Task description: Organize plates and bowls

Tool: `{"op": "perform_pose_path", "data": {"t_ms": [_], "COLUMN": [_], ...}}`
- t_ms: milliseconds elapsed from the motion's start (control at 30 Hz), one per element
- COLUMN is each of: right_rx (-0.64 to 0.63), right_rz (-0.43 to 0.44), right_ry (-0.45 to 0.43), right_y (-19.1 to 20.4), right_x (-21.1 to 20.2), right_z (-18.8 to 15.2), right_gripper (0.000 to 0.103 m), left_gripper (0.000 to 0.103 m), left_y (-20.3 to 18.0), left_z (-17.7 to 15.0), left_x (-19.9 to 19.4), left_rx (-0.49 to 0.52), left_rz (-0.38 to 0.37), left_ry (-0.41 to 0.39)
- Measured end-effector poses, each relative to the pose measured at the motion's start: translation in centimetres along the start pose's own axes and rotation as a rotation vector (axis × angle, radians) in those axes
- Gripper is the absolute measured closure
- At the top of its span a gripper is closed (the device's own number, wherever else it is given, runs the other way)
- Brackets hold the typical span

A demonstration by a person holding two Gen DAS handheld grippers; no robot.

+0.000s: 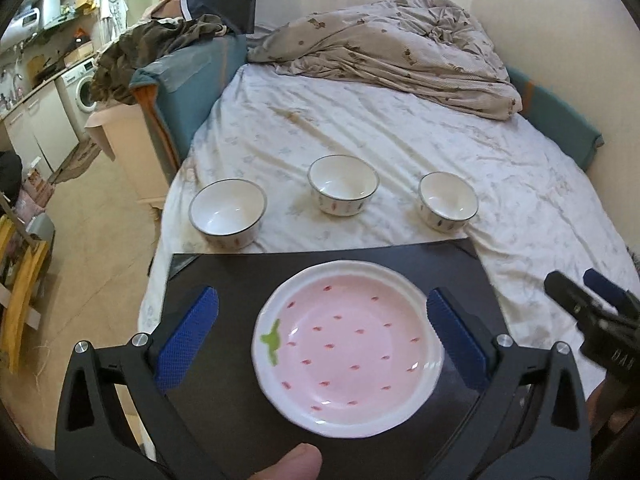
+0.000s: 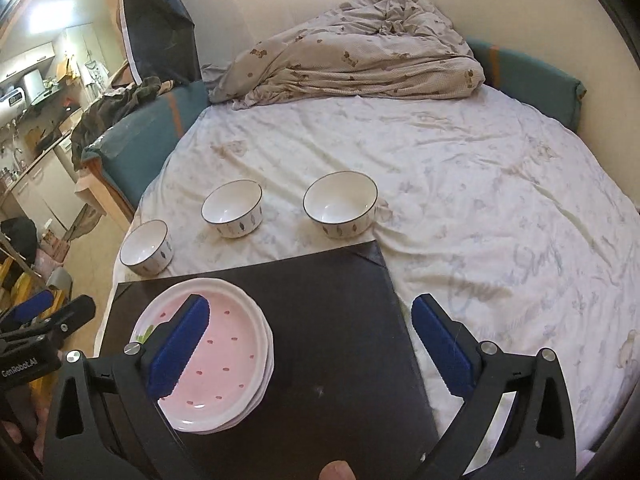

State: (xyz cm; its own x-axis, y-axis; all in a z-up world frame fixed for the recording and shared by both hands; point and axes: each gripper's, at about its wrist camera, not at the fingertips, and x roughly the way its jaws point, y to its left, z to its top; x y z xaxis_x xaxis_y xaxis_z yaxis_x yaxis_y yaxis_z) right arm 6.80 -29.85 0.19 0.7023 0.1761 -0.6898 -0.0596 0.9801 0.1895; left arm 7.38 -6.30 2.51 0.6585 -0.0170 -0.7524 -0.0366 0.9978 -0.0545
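My left gripper (image 1: pixel 322 334) hangs above the stack of pink plates (image 1: pixel 349 364), its jaws spread wide with the blue pads clear of the rim on both sides, gripping nothing. My right gripper (image 2: pixel 310 350) is just as wide open and empty; in its view the left pad crosses in front of the plates while the right pad sits over the bed sheet (image 2: pixel 460 184). The plates, pink with small red flecks and a green leaf mark, lie stacked on a black board (image 2: pixel 332 320) at the near edge of the bed. Beyond the board, three white bowls with dark rims stand upright in a row on the sheet, well apart from one another: the left bowl (image 1: pixel 227 213), the middle bowl (image 1: pixel 343 185) and the right bowl (image 1: pixel 448 201). A crumpled blanket (image 1: pixel 392 48) is heaped at the far end of the bed.
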Motion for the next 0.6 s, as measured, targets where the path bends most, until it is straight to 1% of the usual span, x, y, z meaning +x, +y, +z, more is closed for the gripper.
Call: {"op": "perform_pose_path", "data": {"t_ms": [167,267,333,600], "right_rx": [-0.011,0.008,0.015,0.043], "right_rz": [-0.009,0.004,-0.004,-0.008], "right_ry": [-0.032,-0.042,-0.052,-0.054], "right_y": [-0.5,-1.2,-1.5,-3.5], "right_x": [-0.6,-0.7,-0.6,1.5], "right_z": [0.8,1.6,2.1,4.4], "right_gripper": [0.0,0.0,0.0,0.0], "left_gripper": [0.0,0.0,0.0,0.0], "left_y": [-2.0,-3.3,-4.1,-6.2], "left_z": [1.2,1.8,2.4,5.4], "left_x": [0.4,0.7,1.1,3.5], "left_rx": [-0.015,0.002,0.011,0.056], "left_rz": [-0.021,-0.022,-0.025,-0.011], "left_ry": [0.013,0.007,0.004,-0.003]}}
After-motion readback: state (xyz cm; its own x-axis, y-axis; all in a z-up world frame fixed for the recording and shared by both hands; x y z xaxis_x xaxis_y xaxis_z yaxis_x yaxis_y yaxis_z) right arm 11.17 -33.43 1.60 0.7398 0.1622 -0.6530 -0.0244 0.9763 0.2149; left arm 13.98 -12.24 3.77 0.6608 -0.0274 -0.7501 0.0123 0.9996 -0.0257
